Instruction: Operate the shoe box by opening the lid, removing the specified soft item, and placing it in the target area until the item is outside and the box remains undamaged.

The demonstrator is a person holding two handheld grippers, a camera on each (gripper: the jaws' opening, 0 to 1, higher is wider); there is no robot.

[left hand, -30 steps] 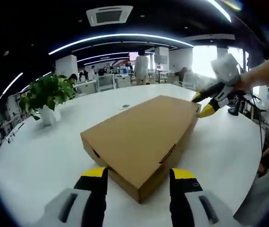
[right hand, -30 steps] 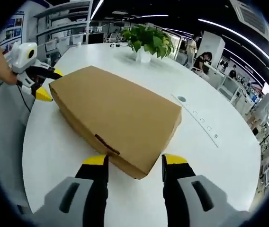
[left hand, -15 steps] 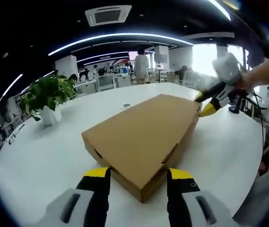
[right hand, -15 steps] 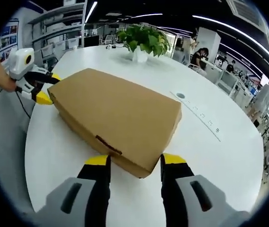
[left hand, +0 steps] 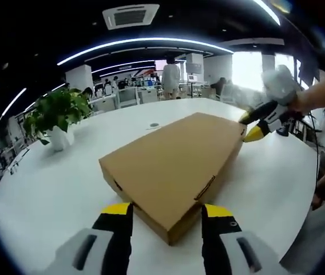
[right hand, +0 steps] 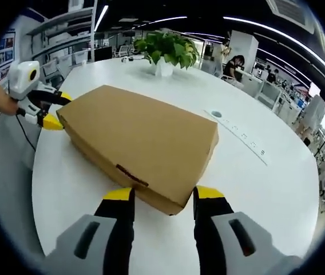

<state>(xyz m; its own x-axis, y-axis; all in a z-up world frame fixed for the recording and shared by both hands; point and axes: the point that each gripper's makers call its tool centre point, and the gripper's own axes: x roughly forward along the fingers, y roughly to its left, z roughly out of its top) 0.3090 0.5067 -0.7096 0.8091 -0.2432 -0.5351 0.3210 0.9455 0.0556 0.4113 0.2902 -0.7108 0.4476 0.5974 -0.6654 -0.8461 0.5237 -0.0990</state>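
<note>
A flat brown cardboard shoe box point(left hand: 171, 163) lies on the white round table point(left hand: 54, 183) with its lid down. My left gripper point(left hand: 168, 211) is open, and its yellow-tipped jaws stand either side of the box's near corner. At the far corner, my right gripper point(left hand: 248, 126) comes in from the right, held by a hand. In the right gripper view the same box point(right hand: 142, 137) runs away from me. My right gripper point(right hand: 163, 195) is open around its near corner. The left gripper point(right hand: 56, 110) sits at the box's far left corner. Nothing of the box's contents shows.
A potted green plant point(left hand: 56, 117) point(right hand: 165, 48) stands on the table beyond the box. A small grey disc point(left hand: 154, 125) point(right hand: 217, 114) is set in the tabletop, beside a row of small marks point(right hand: 245, 143). Office desks and people, one standing point(left hand: 171, 77), fill the background.
Both cameras have shifted only slightly. The box has stayed put with its lid down, and both grippers remain open at opposite corners.
</note>
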